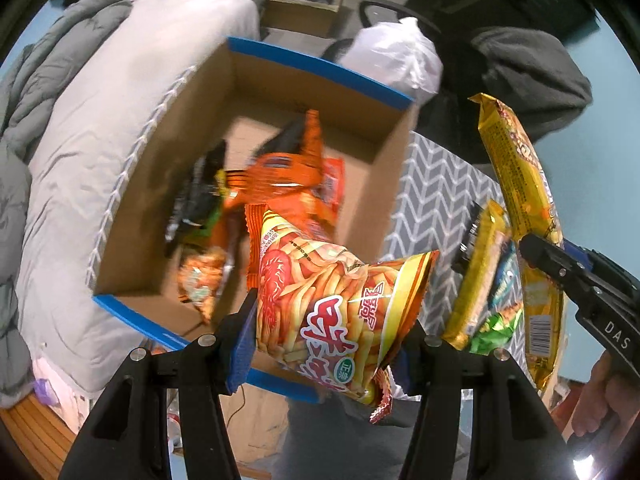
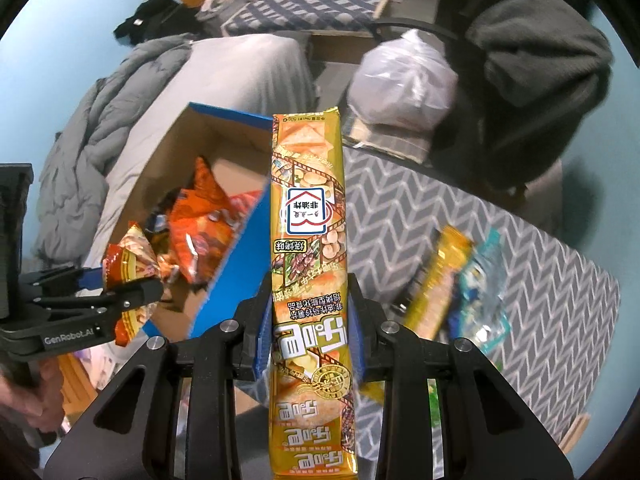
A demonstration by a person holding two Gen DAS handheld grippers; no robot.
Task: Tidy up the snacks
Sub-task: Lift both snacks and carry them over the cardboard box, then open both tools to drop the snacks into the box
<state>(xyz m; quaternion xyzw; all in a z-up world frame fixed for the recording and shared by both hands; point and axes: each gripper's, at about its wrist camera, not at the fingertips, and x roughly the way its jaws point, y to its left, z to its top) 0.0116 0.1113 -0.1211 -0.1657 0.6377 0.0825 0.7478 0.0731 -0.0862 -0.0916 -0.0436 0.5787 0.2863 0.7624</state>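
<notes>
My left gripper (image 1: 328, 320) is shut on an orange-and-yellow bag of shrimp sticks (image 1: 332, 292), held over the near rim of an open cardboard box (image 1: 168, 152) with blue edges. Several orange snack bags (image 1: 288, 172) lie inside that box. My right gripper (image 2: 310, 300) is shut on a long yellow cracker pack (image 2: 308, 240), upright beside the box (image 2: 236, 256). The same pack (image 1: 516, 184) and the right gripper (image 1: 548, 258) show at the right of the left wrist view. The left gripper (image 2: 124, 288) and its bag (image 2: 132, 256) appear at the left of the right wrist view.
A grey chevron-patterned cloth (image 2: 400, 216) carries a yellow pack (image 2: 436, 280) and a blue-green bag (image 2: 480, 292). A grey bedspread (image 1: 80, 160) lies left of the box. A white plastic bag (image 2: 400, 80) and a dark coat on a chair (image 2: 536, 56) stand behind.
</notes>
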